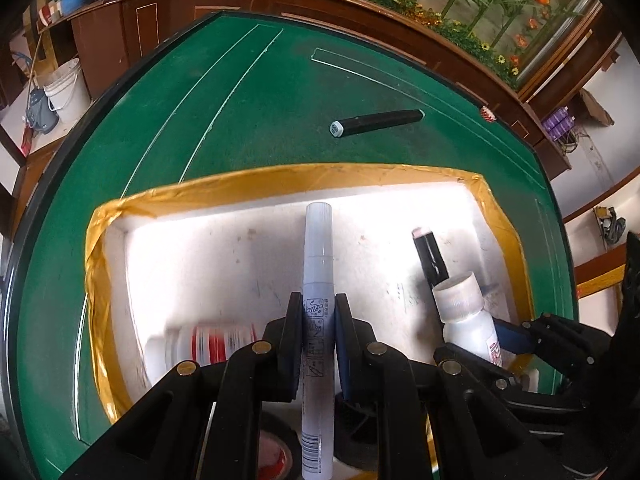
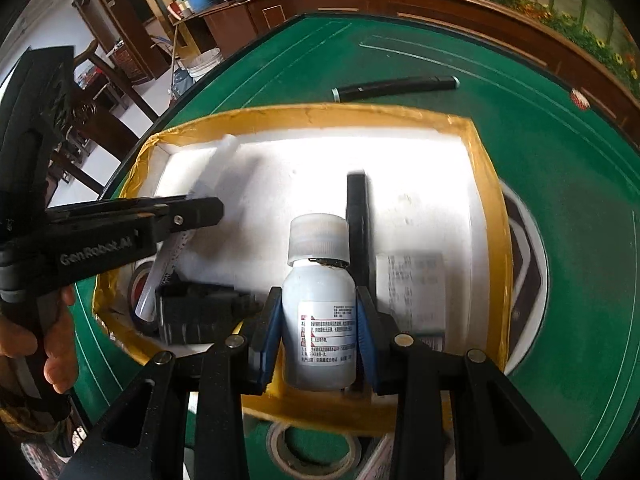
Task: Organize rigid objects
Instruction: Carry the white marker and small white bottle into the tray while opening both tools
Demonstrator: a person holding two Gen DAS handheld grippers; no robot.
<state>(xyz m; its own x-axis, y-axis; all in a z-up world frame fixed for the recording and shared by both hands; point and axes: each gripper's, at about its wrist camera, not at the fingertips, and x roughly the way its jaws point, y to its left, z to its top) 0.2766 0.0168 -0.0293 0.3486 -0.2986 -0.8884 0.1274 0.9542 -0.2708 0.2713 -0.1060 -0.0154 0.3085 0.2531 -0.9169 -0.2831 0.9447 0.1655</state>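
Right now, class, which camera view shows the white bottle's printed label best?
The right wrist view: the white bottle faces the camera, held in the right gripper, label square on. The left wrist view shows the bottle from the side at the frame's right, with only a sliver of label.

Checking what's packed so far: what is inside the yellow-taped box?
Lying in the box: a black marker, a red-striped container, a tape roll. Grippers hide the near end.

A white bucket [image 1: 66, 90] stands beside wooden cabinets [image 1: 108, 46] beyond the table.
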